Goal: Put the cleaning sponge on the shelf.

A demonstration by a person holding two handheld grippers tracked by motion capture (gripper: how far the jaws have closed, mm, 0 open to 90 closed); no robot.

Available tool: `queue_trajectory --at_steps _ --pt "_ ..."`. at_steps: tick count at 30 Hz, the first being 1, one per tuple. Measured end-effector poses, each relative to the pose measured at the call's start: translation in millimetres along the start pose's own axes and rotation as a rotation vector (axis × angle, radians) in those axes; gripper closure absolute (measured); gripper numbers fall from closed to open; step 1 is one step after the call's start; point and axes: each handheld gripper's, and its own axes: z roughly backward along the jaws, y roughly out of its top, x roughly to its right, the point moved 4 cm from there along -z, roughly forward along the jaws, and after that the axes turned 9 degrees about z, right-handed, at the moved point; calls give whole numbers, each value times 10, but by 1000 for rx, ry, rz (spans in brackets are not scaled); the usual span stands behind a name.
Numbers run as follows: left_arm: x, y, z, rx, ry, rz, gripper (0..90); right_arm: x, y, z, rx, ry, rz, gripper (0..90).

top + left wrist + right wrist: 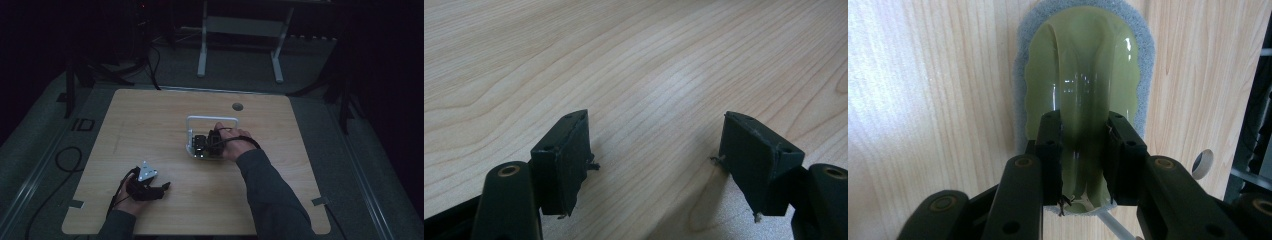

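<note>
Right claw is clamped on the arched green handle of a scrubber, its two black jaws pressing the handle from either side; the green body sits on a grey sponge pad whose fuzzy rim shows all round it, flat against the wood of the table; gripping the handle rather than the pad looks the sensible choice, since it is the one raised, narrow part the jaws can close round. From above, the right claw sits a little right of the table's middle, hand wrapped over it, beside a white wire rack whose frame rises at its far side; the scrubber itself is too dark to make out there, and whether it lies on the rack's base or just next to it I cannot tell. A round hole marks the far edge of the table.

Left claw stands apart with only bare wood between the pads; in the high view the left claw rests near the front-left corner, well apart from the work, likely parked as unneeded.
</note>
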Motion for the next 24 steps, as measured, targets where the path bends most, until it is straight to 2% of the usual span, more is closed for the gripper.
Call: queue_trajectory --at_steps 13,24 --pt "1 0 0 0 0 1 290 13 32 -136 -26 -12 11 715" --pt "1 0 -1 1 0 1 290 37 35 -171 -28 -36 -8 713"
